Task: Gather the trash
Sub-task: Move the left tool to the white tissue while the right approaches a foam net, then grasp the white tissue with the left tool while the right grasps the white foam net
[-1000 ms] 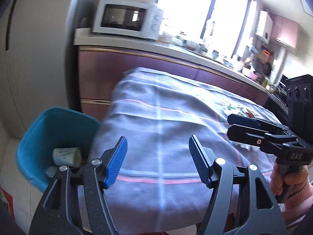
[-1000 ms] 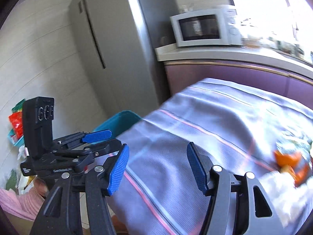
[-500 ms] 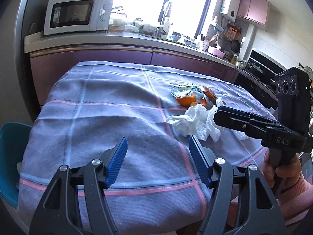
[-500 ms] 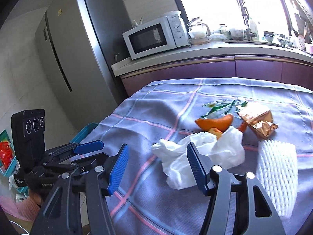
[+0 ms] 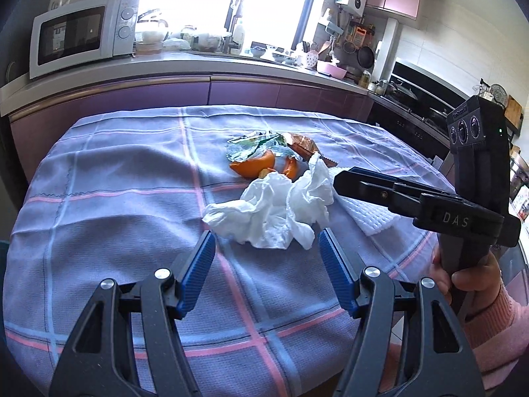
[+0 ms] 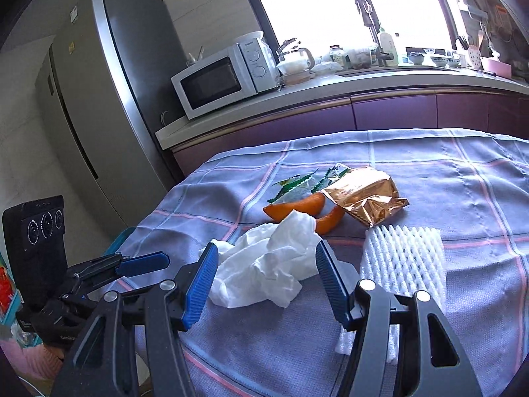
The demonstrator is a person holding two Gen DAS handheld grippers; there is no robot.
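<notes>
Both grippers, left [image 5: 266, 266] and right [image 6: 266, 273], fingers apart, empty, poised just short of tissue [image 5: 274, 211] on tabletop [image 5: 109, 218].

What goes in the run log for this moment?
left gripper: open, empty | right gripper: open, empty | crumpled tissue: on tablecloth, ungrasped

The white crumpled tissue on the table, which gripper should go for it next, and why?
Probably the right gripper: ease it forward and down until its blue pads straddle the crumpled tissue, then close. Its jaws stand open and empty, and the tissue lies just ahead of them, nearest of the trash on the tablecloth. The left gripper is open too, so it could serve as well.
</notes>
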